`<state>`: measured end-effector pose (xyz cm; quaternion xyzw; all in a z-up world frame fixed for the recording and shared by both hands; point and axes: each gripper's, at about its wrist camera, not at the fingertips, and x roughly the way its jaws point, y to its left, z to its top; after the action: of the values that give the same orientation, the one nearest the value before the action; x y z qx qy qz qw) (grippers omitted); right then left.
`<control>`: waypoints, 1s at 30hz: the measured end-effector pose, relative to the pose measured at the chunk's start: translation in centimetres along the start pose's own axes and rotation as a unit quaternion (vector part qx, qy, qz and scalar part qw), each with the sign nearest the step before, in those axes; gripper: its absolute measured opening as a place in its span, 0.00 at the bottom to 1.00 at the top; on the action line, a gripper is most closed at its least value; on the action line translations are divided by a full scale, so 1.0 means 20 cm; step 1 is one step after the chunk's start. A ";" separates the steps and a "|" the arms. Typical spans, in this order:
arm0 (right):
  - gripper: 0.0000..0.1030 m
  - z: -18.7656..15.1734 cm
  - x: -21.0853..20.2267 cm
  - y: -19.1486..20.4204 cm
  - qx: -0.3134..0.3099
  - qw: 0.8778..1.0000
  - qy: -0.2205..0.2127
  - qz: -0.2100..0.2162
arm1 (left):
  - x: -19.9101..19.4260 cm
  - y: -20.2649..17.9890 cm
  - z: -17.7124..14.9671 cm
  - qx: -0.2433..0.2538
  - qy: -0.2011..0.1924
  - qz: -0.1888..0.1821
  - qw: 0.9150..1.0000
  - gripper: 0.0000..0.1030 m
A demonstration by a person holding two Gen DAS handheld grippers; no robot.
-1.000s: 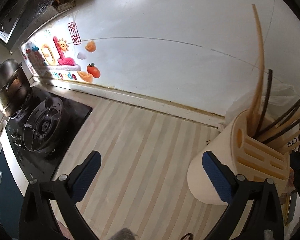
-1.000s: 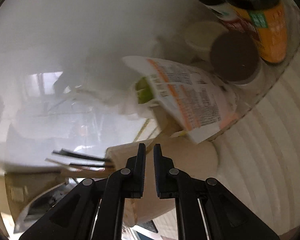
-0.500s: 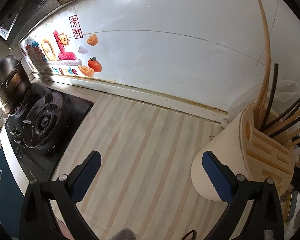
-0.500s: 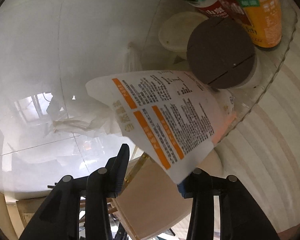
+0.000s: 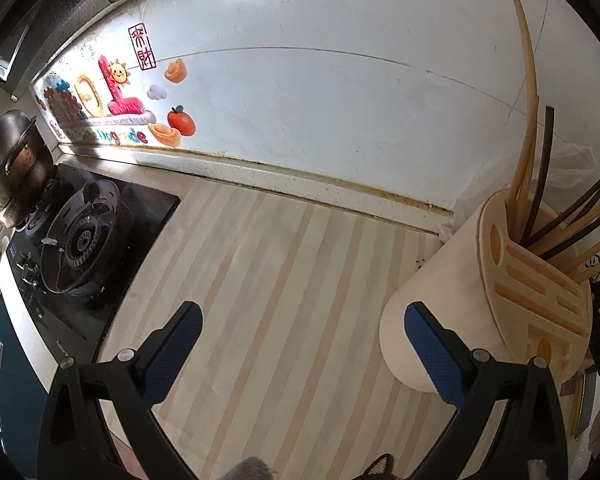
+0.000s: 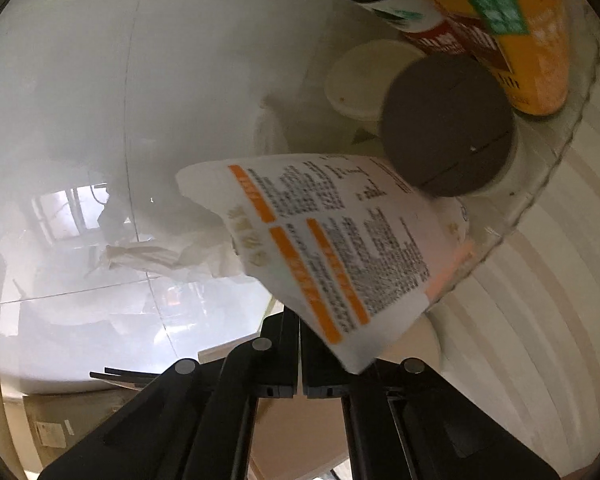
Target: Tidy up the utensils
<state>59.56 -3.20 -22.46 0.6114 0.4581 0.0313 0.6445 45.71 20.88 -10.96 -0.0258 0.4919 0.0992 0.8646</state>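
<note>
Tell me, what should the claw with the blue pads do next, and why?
Probably move right toward the utensil holder and steady it. The left gripper is open and holds nothing, the holder stands just beside its right pad, and chopsticks lean out of it.

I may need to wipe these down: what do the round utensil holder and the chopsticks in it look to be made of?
The utensil holder looks like smooth matte plastic: a cream wall and a tan slotted top with moulded, even openings. The pale chopsticks look like bamboo or wood, though plastic is possible; the dark chopsticks could be lacquered wood or plastic, their surface too small to tell.
</note>
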 end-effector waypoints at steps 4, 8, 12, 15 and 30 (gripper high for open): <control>0.04 0.04 0.04 -0.01 0.006 1.000 0.007 -0.023 | 0.01 0.00 0.00 0.006 0.003 0.000 1.000 1.00; 0.24 0.06 0.05 0.03 -0.006 0.998 0.010 -0.065 | 0.02 0.00 0.00 0.007 0.007 -0.001 1.000 1.00; 0.26 0.07 0.08 0.05 -0.008 0.996 0.009 -0.085 | 0.05 0.01 0.00 0.006 0.012 -0.002 1.000 1.00; 0.26 0.08 0.12 0.05 -0.001 0.995 0.002 -0.098 | 0.08 0.01 0.00 0.007 0.016 0.002 1.000 1.00; 0.07 -0.02 0.00 0.08 -0.044 0.997 -0.027 -0.054 | 0.14 0.04 -0.05 0.011 0.033 -0.001 0.999 1.00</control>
<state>60.13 -2.45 -21.19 0.5574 0.4714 -0.0001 0.6835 46.11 21.88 -13.83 -0.0196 0.5215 0.0923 0.8480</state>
